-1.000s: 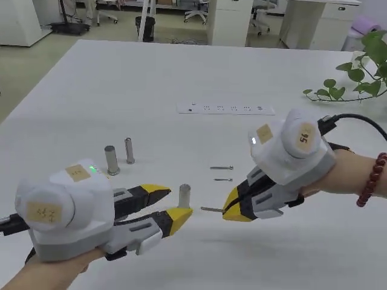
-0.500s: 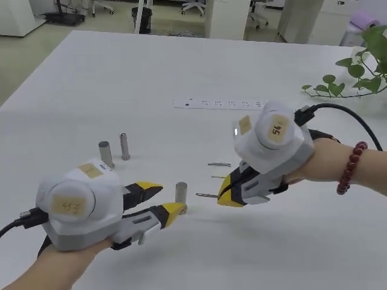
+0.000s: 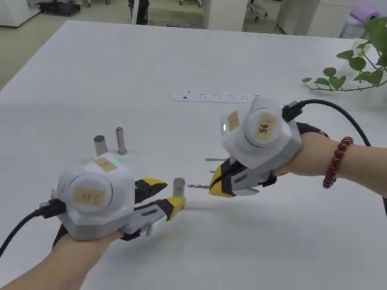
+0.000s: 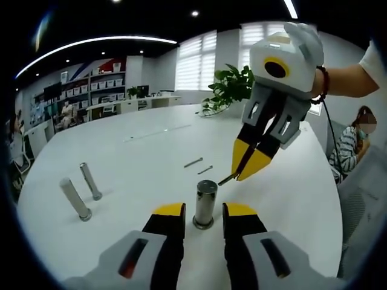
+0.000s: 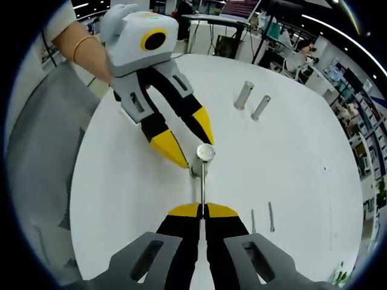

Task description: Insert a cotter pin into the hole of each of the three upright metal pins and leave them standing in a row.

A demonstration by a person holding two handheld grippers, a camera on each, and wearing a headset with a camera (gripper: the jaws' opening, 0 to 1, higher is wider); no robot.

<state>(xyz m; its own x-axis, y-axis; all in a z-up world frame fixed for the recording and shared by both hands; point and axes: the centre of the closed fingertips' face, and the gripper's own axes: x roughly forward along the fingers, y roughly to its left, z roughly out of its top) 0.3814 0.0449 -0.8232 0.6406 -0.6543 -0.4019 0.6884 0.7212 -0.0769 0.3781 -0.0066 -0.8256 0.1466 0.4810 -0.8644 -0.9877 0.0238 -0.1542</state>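
My left gripper (image 3: 165, 196) had its yellow fingers (image 3: 152, 183) spread, and an upright metal pin (image 3: 179, 186) stood just at their tips. My right gripper (image 3: 216, 185) was pinched on a cotter pin (image 3: 198, 186), held level, its free end right beside that pin. A stout pin (image 3: 100, 145) and a slim pin (image 3: 121, 140) stood upright together well beyond my left fingers. A loose cotter pin (image 3: 216, 159) lay just beyond my right fingers.

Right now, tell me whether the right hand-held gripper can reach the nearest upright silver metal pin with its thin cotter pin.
Probably yes. The right hand-held gripper holds the thin cotter pin pointed at the upright silver metal pin, with nothing between them. The left hand-held gripper straddles it from the opposite side.
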